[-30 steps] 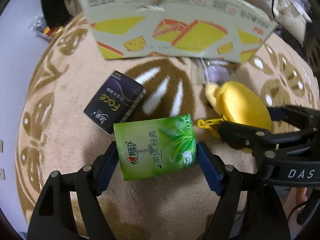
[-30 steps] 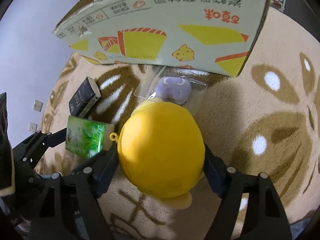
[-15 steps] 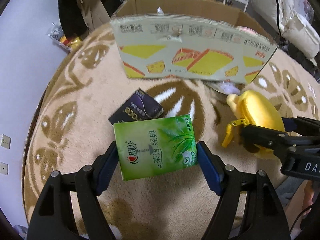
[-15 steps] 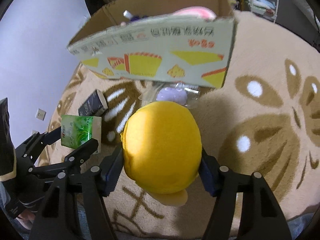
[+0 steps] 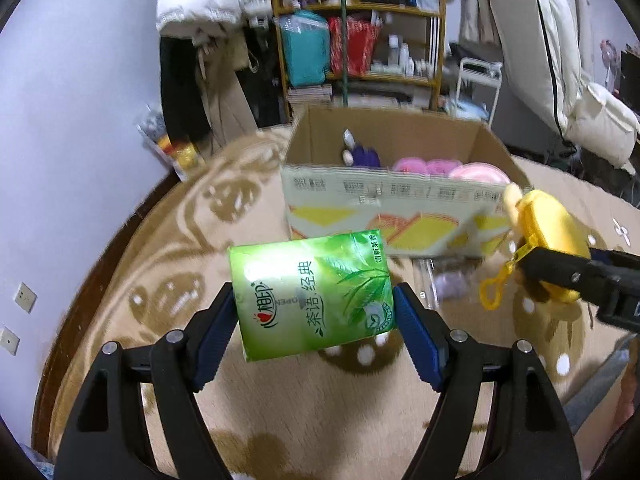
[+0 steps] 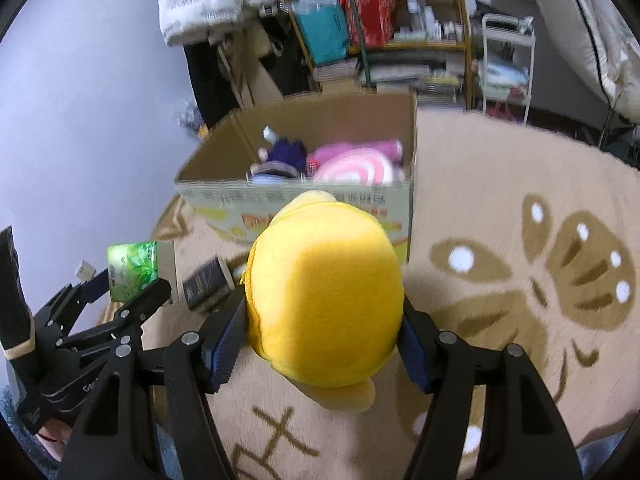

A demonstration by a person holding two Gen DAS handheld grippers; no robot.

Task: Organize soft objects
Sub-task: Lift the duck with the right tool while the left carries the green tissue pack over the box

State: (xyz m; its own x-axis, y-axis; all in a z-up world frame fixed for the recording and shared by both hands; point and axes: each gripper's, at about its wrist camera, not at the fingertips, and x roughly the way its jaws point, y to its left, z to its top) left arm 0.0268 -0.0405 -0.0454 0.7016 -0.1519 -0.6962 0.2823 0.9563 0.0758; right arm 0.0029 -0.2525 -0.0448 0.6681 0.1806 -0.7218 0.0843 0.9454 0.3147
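My left gripper [image 5: 314,320] is shut on a green tissue pack [image 5: 312,294] and holds it in the air above the rug; the pack also shows in the right wrist view [image 6: 134,270]. My right gripper [image 6: 322,338] is shut on a round yellow plush toy [image 6: 326,292], also lifted; it shows at the right of the left wrist view [image 5: 546,240]. An open cardboard box [image 5: 384,196] stands ahead on the rug, holding pink plush items [image 6: 356,164] and a purple toy [image 6: 286,152].
A dark tissue pack [image 6: 206,282] lies on the beige patterned rug [image 6: 520,264] left of the box. A clear bag with a pale purple item [image 5: 450,280] lies in front of the box. Shelves [image 5: 360,28] and clutter stand behind.
Both grippers have risen with their loads, from low over the rug to above the box rim. The box interior has come into view.
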